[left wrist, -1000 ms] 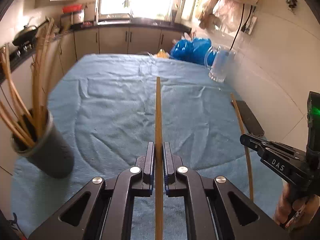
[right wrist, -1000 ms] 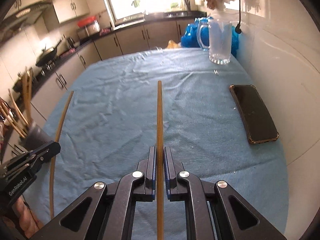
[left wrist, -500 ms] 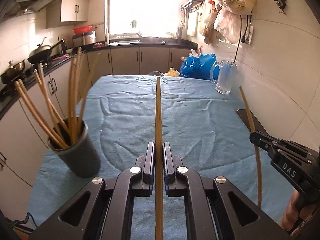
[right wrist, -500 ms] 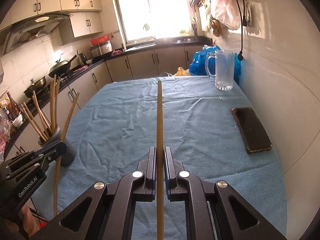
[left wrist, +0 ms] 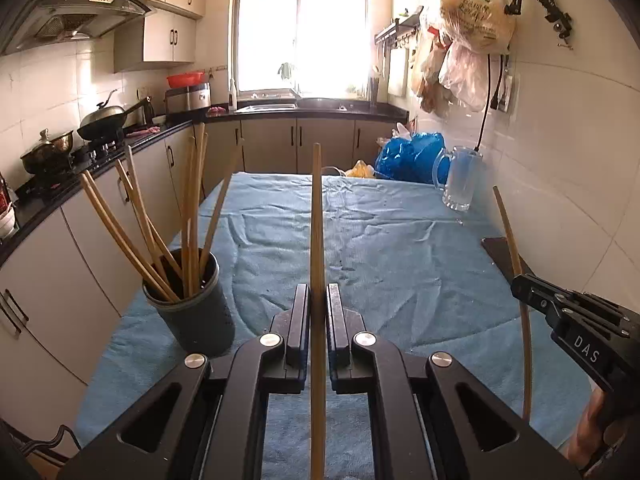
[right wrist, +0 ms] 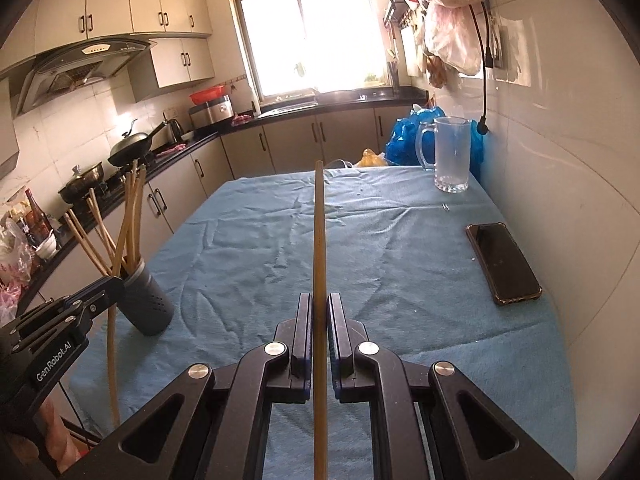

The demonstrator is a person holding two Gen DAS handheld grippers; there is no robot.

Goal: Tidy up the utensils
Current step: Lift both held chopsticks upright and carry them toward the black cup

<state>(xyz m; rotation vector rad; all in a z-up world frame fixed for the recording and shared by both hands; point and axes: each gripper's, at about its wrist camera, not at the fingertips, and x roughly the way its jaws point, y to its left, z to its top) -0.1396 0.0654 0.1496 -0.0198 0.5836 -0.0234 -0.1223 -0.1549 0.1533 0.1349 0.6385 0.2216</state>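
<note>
At nine o'clock on the blue cloth stands one dark holder with about seven chopsticks. Left gripper pinches one chopstick; right gripper pinches another. At two o'clock sit one glass mug and one phone.

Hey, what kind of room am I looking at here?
Most likely a home kitchen: a range hood hangs over a wok on the stove, cabinets run beneath a dark counter, and a sink sits under the window.
</note>
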